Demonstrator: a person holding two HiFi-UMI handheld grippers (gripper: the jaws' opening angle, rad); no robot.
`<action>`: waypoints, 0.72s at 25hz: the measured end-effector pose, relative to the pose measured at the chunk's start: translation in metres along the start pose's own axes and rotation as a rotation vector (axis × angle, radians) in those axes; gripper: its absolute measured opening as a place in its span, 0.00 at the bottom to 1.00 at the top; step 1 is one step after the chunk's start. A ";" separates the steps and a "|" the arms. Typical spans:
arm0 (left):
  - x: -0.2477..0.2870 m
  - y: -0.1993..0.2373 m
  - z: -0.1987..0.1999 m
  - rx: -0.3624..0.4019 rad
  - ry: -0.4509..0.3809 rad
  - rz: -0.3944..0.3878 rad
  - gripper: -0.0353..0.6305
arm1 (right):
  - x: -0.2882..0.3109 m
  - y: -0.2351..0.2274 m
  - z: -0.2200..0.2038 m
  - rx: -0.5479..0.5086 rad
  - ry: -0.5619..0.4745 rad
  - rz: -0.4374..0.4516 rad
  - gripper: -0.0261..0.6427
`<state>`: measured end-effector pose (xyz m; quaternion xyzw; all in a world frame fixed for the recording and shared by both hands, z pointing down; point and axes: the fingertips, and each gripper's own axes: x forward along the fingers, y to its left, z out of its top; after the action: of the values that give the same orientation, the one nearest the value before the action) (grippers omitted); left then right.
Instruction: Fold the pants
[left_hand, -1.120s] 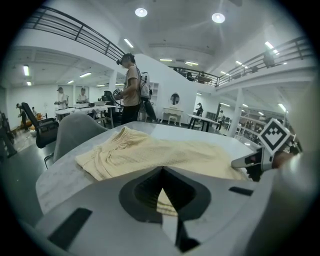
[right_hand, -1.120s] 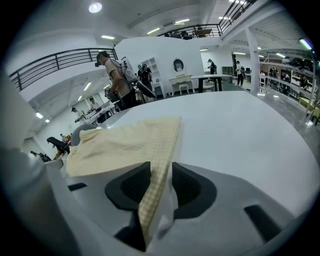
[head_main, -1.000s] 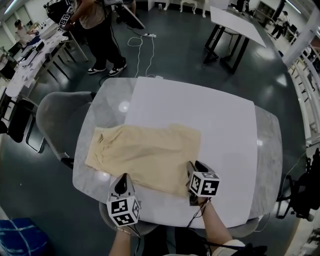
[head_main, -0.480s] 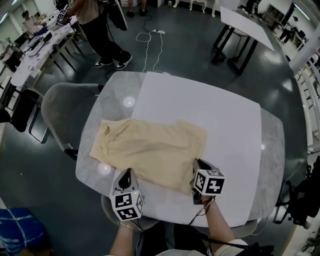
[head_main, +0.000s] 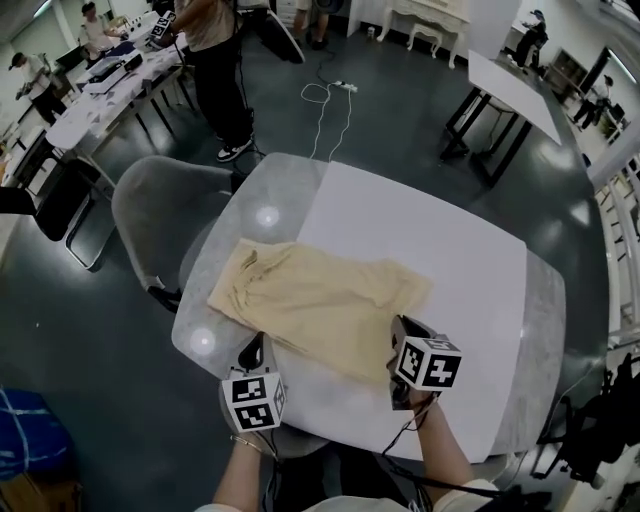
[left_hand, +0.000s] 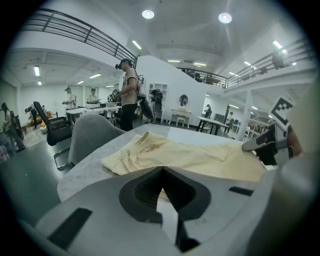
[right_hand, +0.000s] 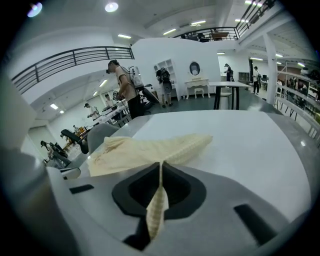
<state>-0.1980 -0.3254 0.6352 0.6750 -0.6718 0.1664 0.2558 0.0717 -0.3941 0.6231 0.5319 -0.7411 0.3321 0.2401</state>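
matt cloth pants (head_main: 320, 305), glossy stone-look table (head_main: 225, 250)

Pants (head_main: 320, 305) pale cream-yellow, with a fine check weave showing up close in the right gripper view. Tabletop (head_main: 225, 335) light grey, marbled, glossy spots; sheet (head_main: 450, 270) on it plain white. Left hand-held gripper (head_main: 254, 346) and right hand-held gripper (head_main: 399, 328) have grey bodies and black jaw parts, and each has a white cube printed with black square markers. Chair (head_main: 160, 215) mid grey. Floor (head_main: 80, 340) dark grey-green.
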 end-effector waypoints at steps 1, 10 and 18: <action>-0.002 0.006 0.003 -0.001 -0.004 0.001 0.05 | 0.000 0.009 0.005 -0.011 -0.004 0.007 0.05; -0.024 0.082 0.024 -0.052 -0.052 0.033 0.05 | 0.021 0.121 0.053 -0.075 -0.035 0.112 0.05; -0.031 0.147 0.026 -0.089 -0.067 0.075 0.05 | 0.074 0.248 0.088 -0.103 -0.056 0.254 0.05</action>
<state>-0.3480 -0.3092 0.6144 0.6425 -0.7115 0.1232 0.2564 -0.1874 -0.4528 0.5583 0.4297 -0.8250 0.3064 0.2023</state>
